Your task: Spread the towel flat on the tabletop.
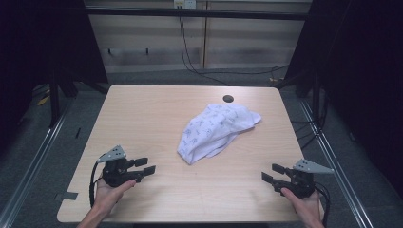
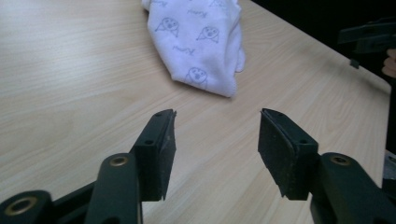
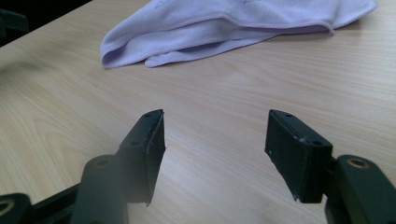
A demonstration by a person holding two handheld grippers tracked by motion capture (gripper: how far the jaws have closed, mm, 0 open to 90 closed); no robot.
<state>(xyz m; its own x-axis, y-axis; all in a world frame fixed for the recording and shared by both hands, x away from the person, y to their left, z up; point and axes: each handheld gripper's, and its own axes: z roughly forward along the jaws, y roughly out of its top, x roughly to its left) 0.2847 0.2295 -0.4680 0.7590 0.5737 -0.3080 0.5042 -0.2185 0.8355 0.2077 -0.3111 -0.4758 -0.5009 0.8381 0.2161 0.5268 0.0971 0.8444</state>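
A white cloth (image 1: 215, 130) with small printed faces lies crumpled near the middle of the light wooden table (image 1: 142, 114). My left gripper (image 1: 148, 166) rests near the front left corner, jaws open and empty, pointing right toward the cloth (image 2: 198, 42). Near the front right corner sits my right gripper (image 1: 271, 173), also open and empty, pointing left. The cloth (image 3: 224, 23) lies ahead of its jaws, well apart from them. In the left gripper view the open jaws (image 2: 217, 140) frame bare wood; the right gripper view (image 3: 215, 144) shows the same.
A round cable hole (image 1: 228, 99) sits at the table's far edge. Black cables (image 1: 190, 57) hang behind the table. Dark curtains stand at both sides, and metal rails (image 1: 33, 156) run along the floor.
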